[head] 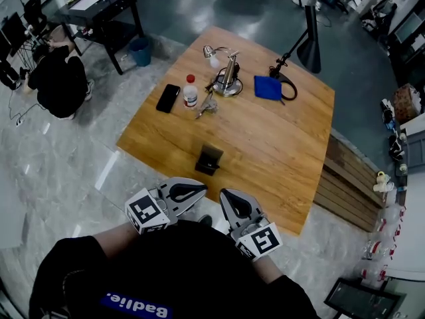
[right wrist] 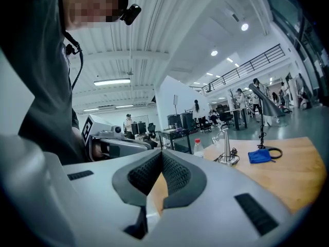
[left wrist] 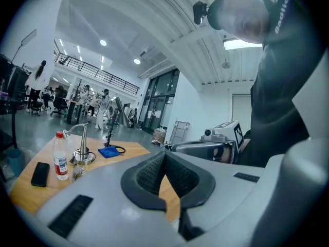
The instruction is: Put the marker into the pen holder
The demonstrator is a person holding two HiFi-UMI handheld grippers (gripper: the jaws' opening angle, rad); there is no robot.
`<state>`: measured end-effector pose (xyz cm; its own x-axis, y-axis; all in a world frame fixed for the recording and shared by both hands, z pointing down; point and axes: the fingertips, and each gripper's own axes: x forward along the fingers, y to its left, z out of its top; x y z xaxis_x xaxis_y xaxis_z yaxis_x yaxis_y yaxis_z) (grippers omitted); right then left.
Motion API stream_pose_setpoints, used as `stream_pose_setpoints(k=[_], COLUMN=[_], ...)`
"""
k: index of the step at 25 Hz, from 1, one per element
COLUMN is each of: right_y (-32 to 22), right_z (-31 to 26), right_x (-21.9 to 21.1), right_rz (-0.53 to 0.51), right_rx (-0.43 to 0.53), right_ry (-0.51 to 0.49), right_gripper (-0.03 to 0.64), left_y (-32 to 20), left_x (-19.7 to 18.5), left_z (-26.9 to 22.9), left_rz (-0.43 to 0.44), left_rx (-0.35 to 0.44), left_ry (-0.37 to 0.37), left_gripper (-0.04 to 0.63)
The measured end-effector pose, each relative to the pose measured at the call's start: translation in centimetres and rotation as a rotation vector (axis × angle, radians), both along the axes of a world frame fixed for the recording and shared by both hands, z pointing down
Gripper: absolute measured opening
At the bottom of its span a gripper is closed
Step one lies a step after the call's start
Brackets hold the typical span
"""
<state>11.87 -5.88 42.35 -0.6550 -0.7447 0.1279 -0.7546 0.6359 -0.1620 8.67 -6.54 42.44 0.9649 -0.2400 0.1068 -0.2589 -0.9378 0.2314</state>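
A black pen holder (head: pixel 209 159) stands on the wooden table (head: pixel 279 151) near its front edge. Small slim items (head: pixel 206 105) lie by the bottle; I cannot tell whether one is the marker. My left gripper (head: pixel 201 191) (left wrist: pixel 164 156) and right gripper (head: pixel 226 195) (right wrist: pixel 162 154) are held close to the person's body, just short of the table edge and nearer than the holder. Both are shut, their pads meeting at the tips with nothing between them. Each gripper view shows the other gripper beside it.
On the far half of the table are a black phone (head: pixel 168 98), a small bottle with a red cap (head: pixel 190 92), a metal desk lamp (head: pixel 226 75) and a blue cloth (head: pixel 267 87). A person crouches on the floor at far left (head: pixel 58 78).
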Motion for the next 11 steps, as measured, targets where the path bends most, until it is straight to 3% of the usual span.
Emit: stream_pose_setpoints(k=[11], right_y=[-0.27], right_z=[-0.14], right_x=[-0.63], right_rz=[-0.010], right_rx=[0.007], right_ry=[0.003], right_gripper=[0.005], left_y=[-0.06], left_x=[-0.44], left_z=[-0.21], left_rz=[0.002], left_rx=[0.001], left_ry=[-0.006], left_gripper=[0.004])
